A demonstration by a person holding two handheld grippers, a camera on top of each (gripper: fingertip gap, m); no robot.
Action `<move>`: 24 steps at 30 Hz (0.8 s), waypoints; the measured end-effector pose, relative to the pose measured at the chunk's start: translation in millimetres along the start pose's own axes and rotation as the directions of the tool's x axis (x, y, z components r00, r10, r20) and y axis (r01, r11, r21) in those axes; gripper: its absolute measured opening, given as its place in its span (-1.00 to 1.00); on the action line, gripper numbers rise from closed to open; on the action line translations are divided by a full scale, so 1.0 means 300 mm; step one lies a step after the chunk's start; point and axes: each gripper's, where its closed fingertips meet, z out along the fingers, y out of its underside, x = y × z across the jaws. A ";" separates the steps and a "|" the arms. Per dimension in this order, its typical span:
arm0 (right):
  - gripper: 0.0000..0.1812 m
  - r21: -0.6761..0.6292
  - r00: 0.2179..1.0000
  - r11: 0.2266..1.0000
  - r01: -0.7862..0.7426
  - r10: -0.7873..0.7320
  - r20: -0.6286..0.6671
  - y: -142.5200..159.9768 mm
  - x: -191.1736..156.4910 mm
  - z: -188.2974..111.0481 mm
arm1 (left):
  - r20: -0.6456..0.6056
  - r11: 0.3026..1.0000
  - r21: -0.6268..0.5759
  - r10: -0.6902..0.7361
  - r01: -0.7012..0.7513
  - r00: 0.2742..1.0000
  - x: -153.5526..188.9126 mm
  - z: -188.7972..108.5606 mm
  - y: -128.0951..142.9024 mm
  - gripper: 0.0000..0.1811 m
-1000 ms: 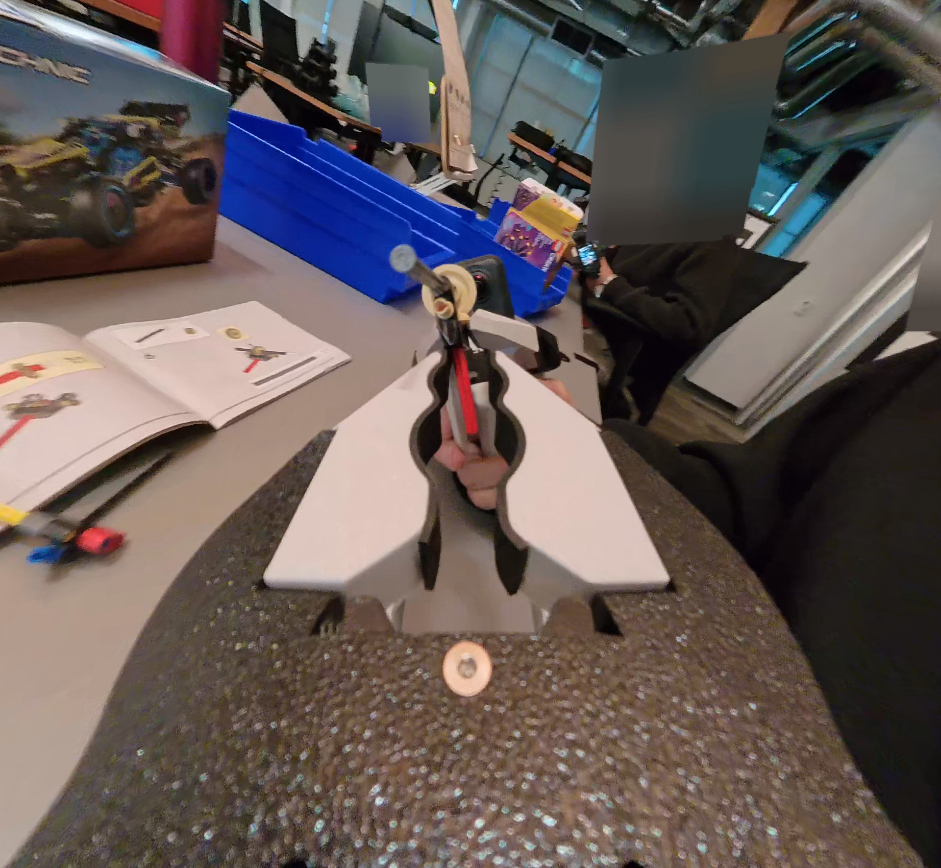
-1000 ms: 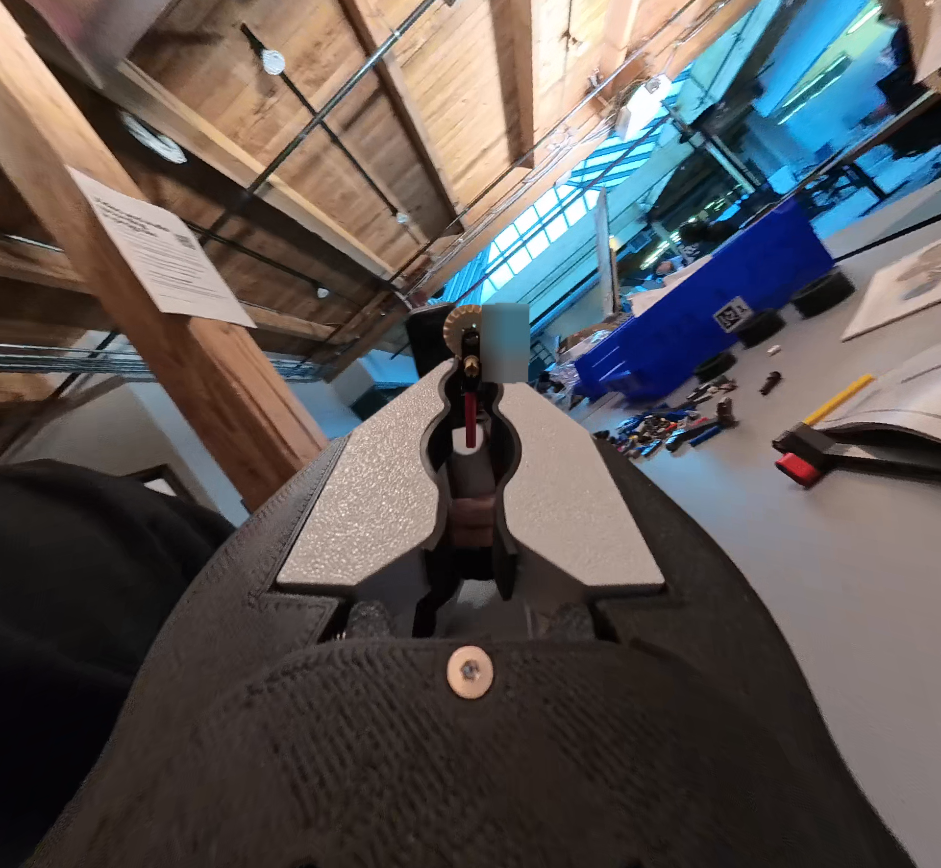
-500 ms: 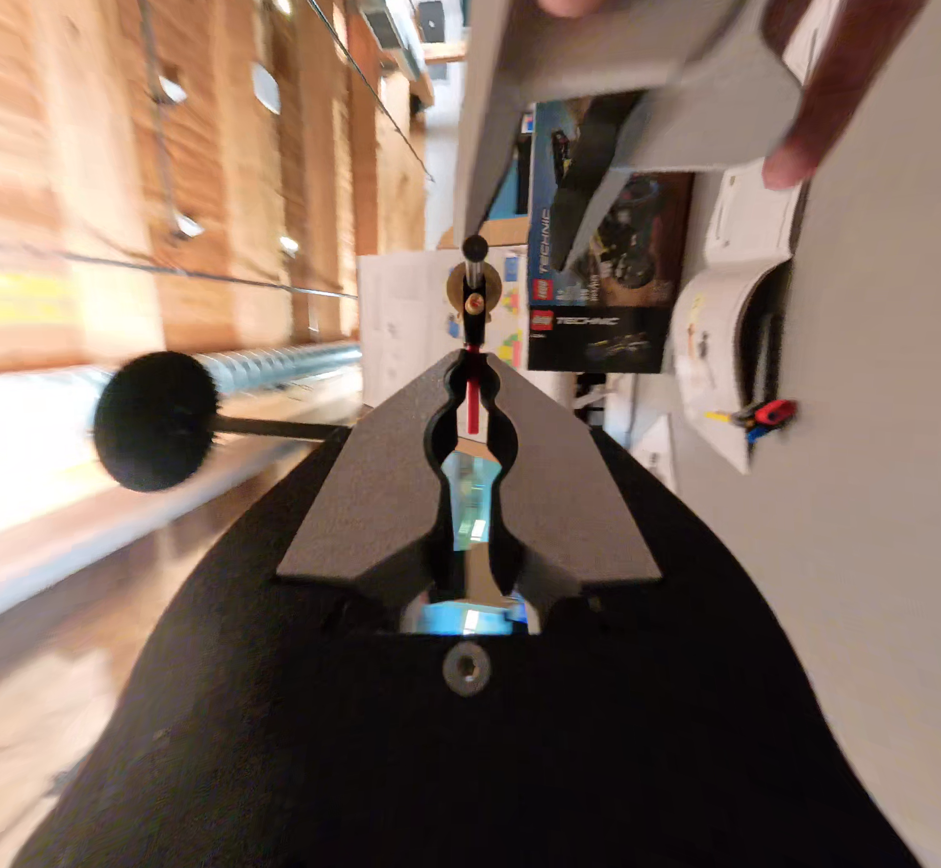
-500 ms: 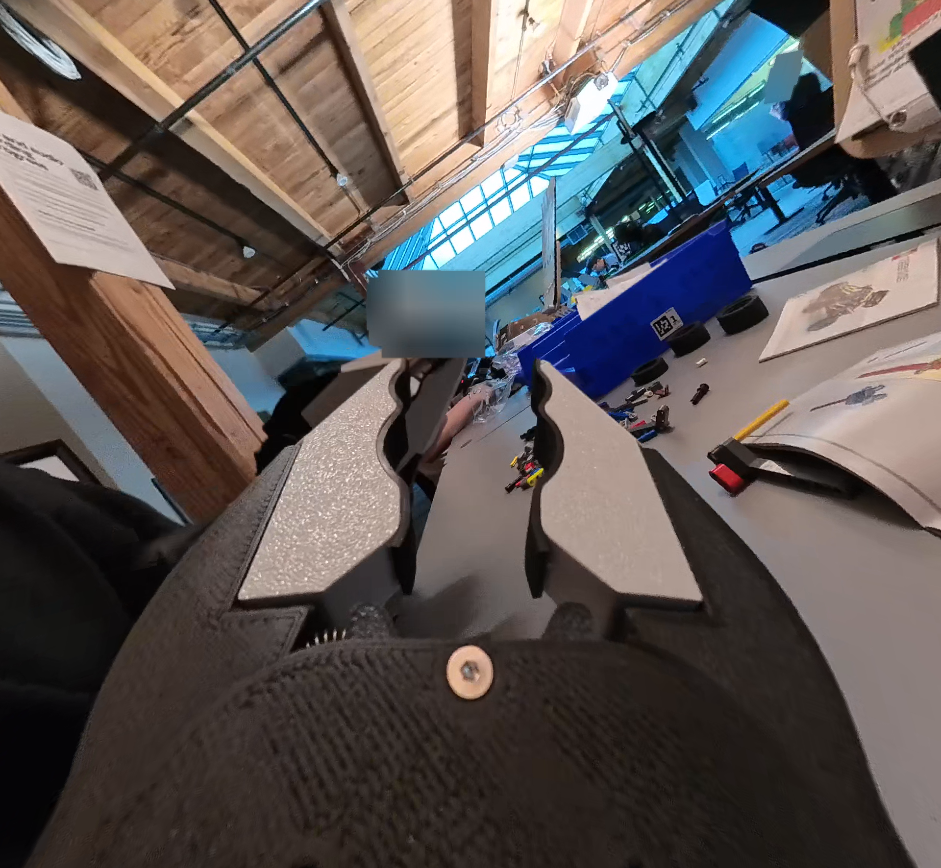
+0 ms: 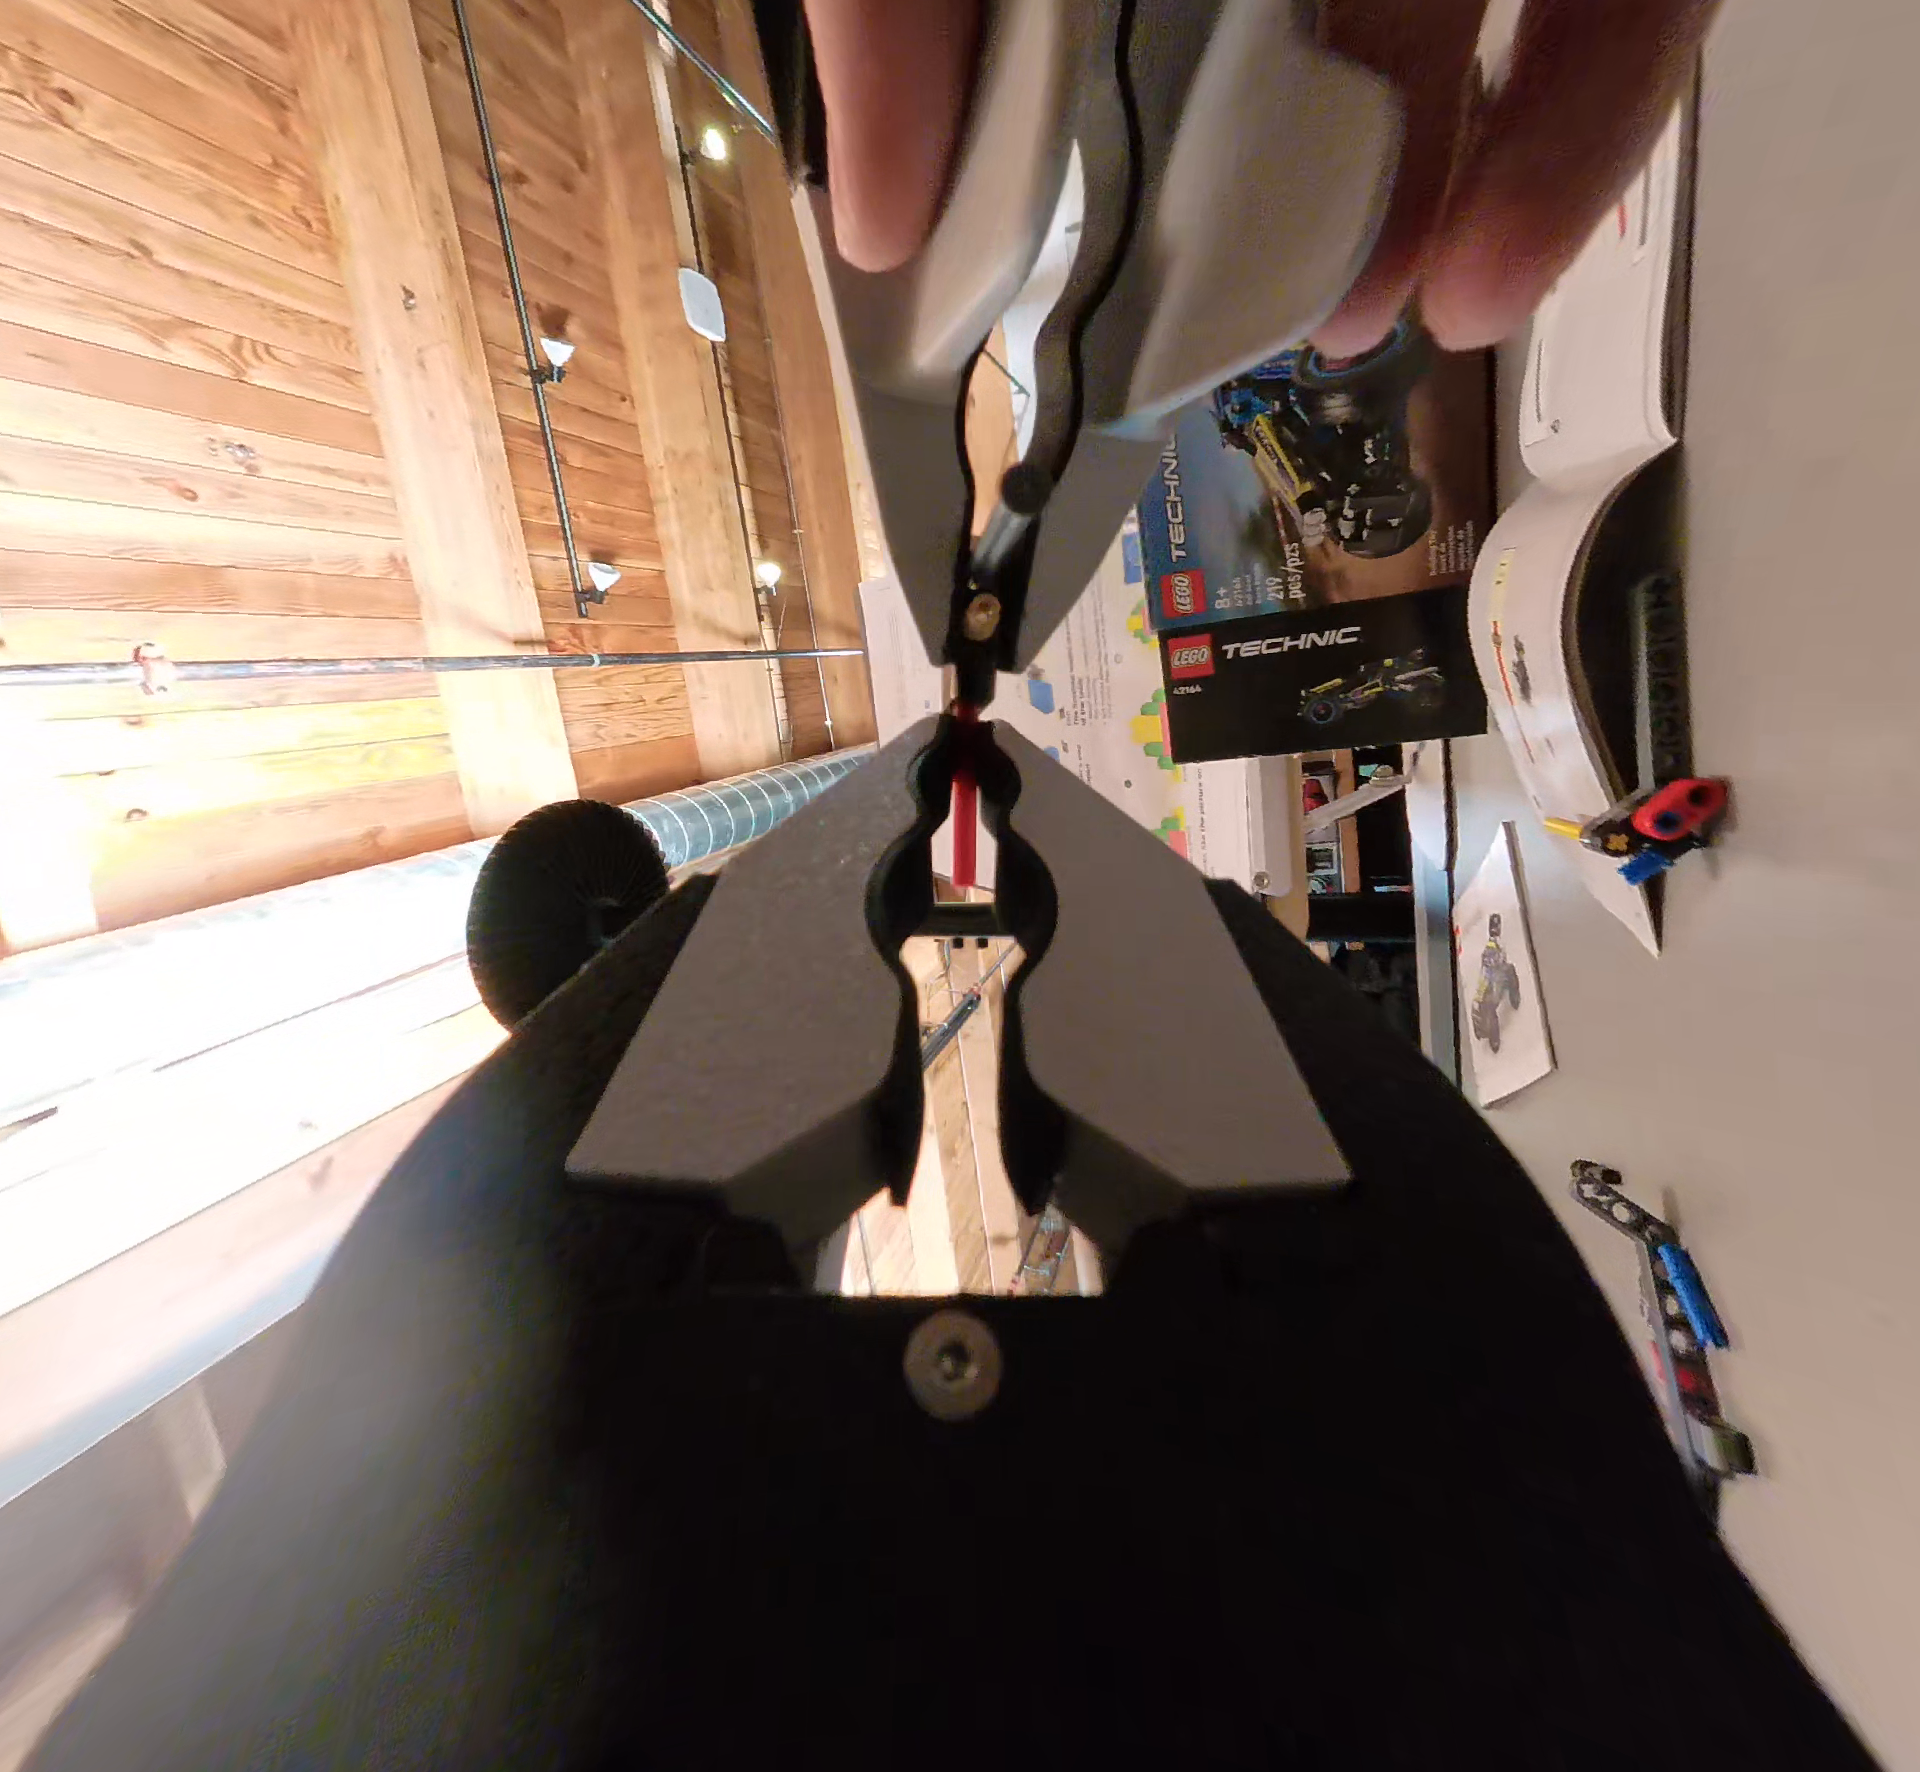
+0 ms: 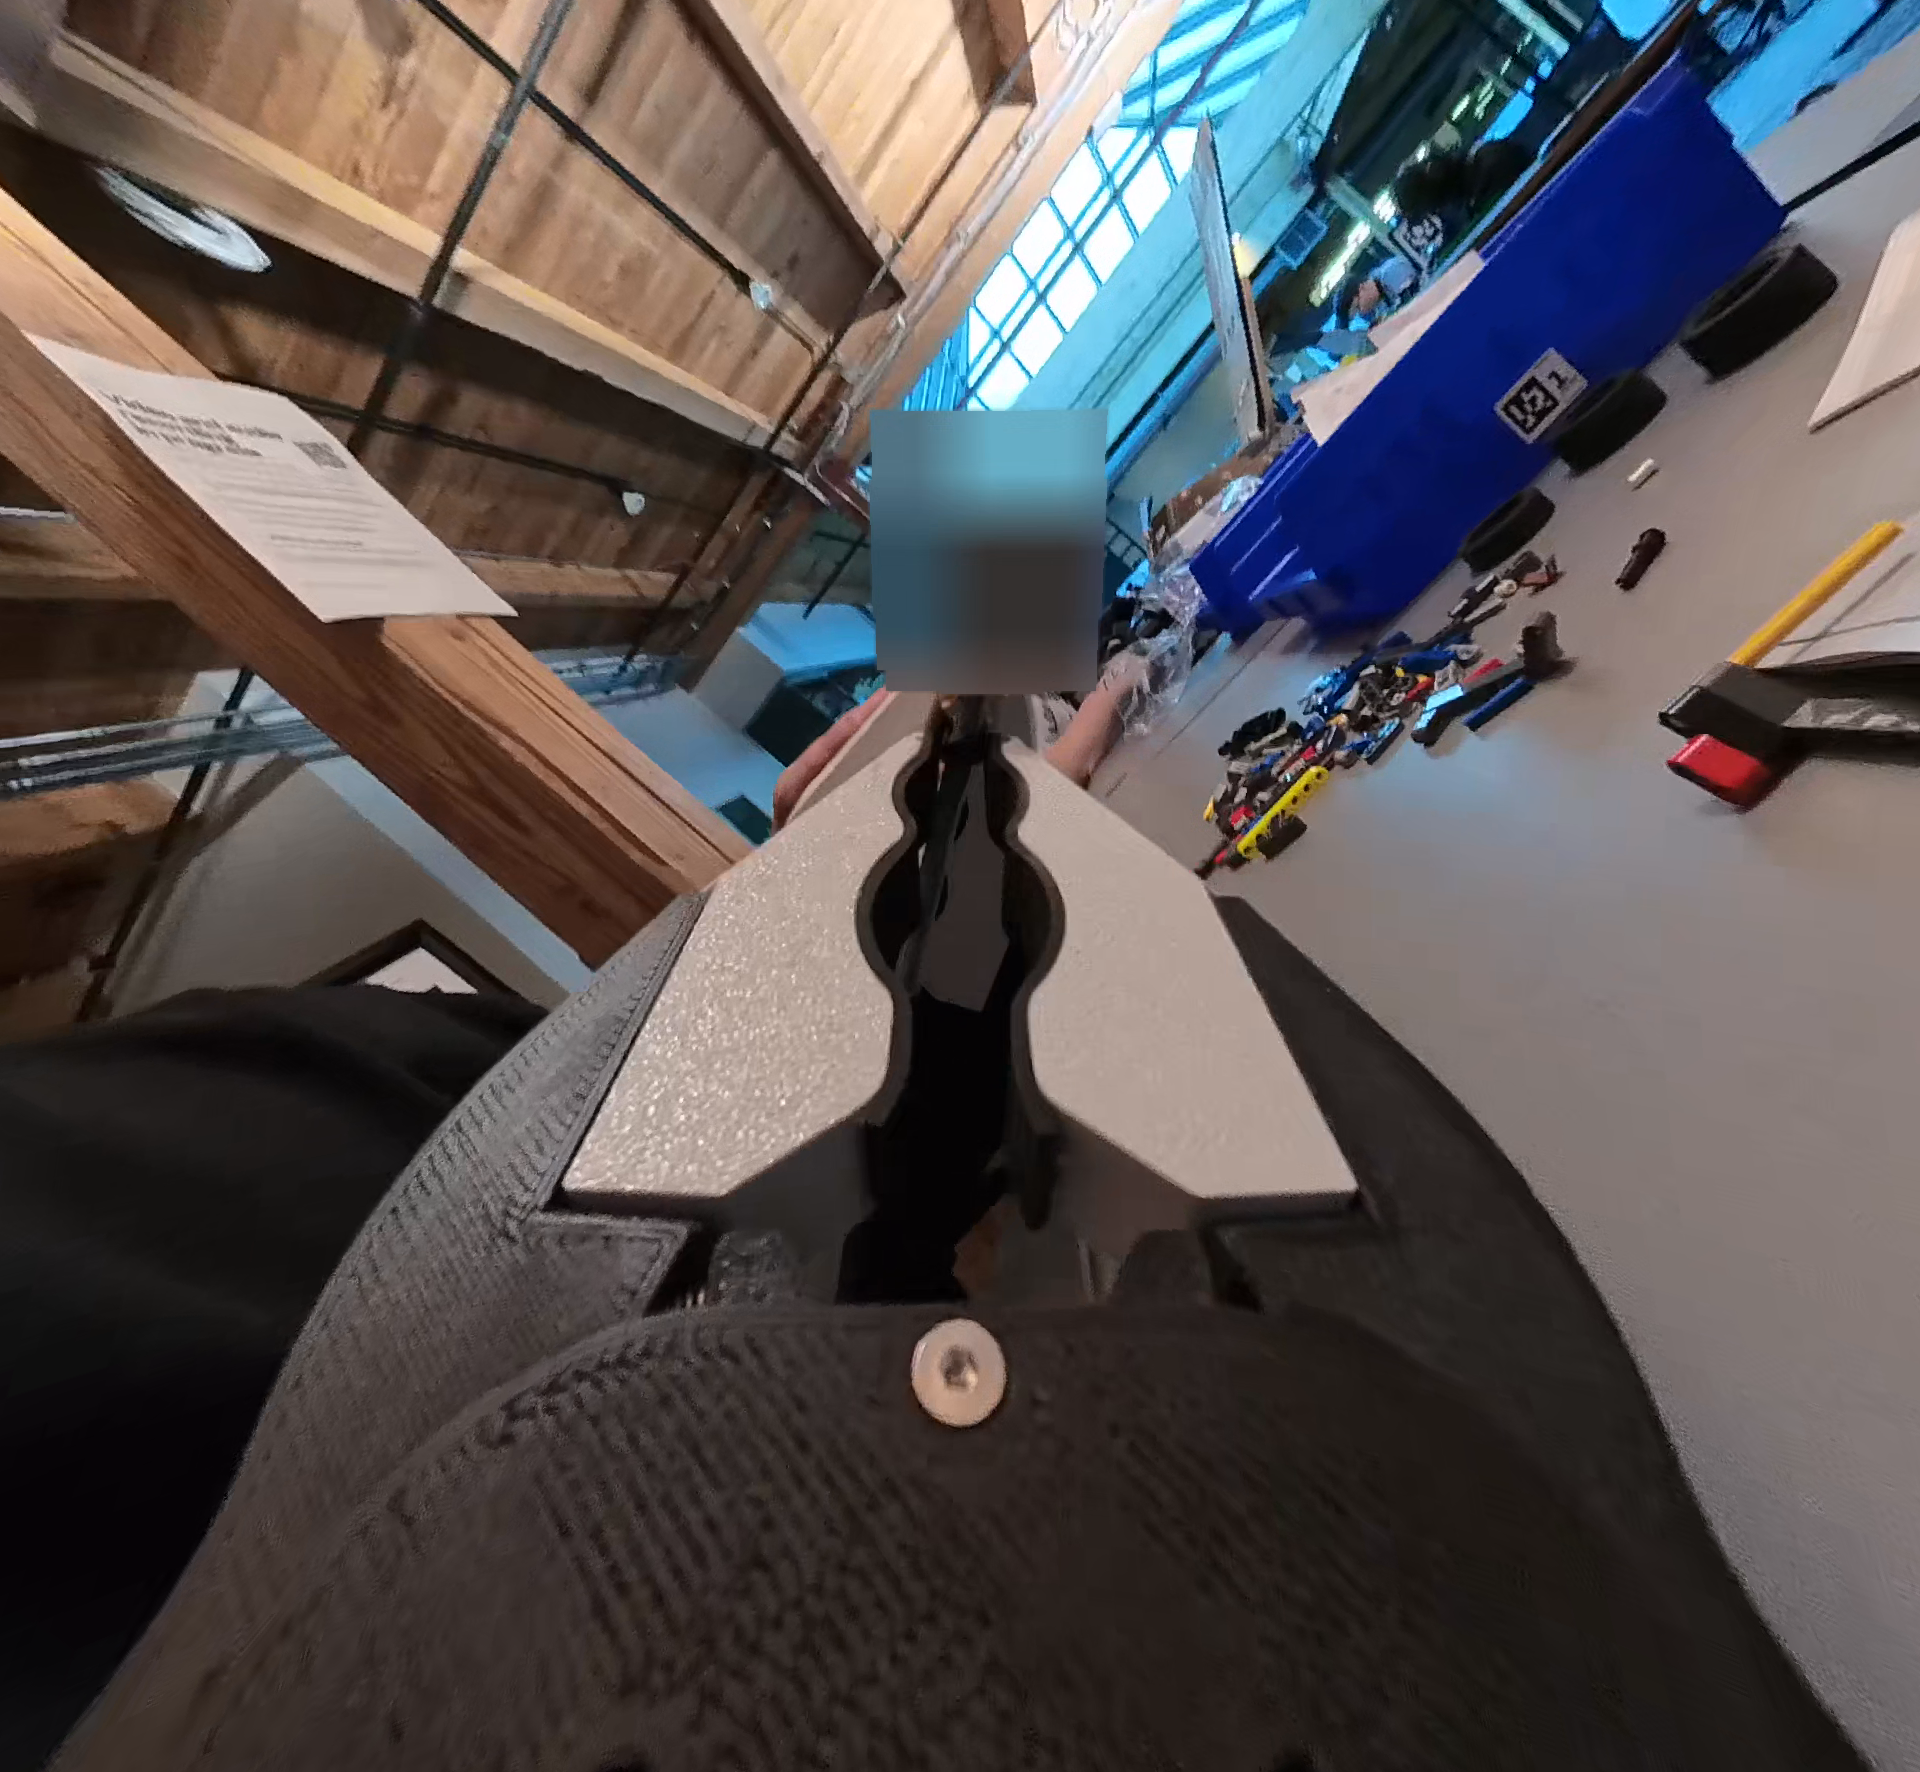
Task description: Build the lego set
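My left gripper is shut on a red axle, the near end of a small assembly. The assembly continues into a black connector with a tan gear and a black rod with a ball end. My right gripper comes in from above, with a hand around it, and is closed on the black and tan part. In the right wrist view my right gripper is shut on the black rod, which runs back between its fingers. A blur patch hides what lies beyond its tips.
The set's box and an open instruction booklet stand on the grey table. A grey beam with blue pins lies nearer. A blue bin, black tyres, a pile of loose pieces and a red-tipped tool are also there. Left and right tips are no more than a few centimetres apart.
A second ago both grippers held the assembly. The right one opened and drew away while the left kept the red axle; now it has closed again on the black end.
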 end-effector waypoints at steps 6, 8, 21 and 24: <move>-0.93 0.004 1.000 1.000 0.001 -0.001 -0.011 -0.002 0.010 -0.004 | -0.002 1.000 0.010 0.006 -0.006 1.000 0.008 -0.001 -0.004 -0.99; -0.94 -0.011 0.999 1.000 0.028 -0.029 -0.022 0.003 0.017 -0.008 | -0.013 0.999 0.029 -0.018 0.018 1.000 0.016 -0.002 -0.007 -0.99; -0.94 -0.080 0.906 0.907 0.414 -0.419 -0.061 -0.002 0.005 -0.028 | -0.571 0.095 -0.313 -0.814 0.945 -0.107 0.026 -0.060 -0.024 -0.64; -0.94 -0.098 0.880 0.879 0.466 -0.472 -0.054 0.012 -0.002 -0.019 | -0.564 -0.139 -0.420 -0.735 0.897 -0.378 0.015 -0.064 -0.017 -0.66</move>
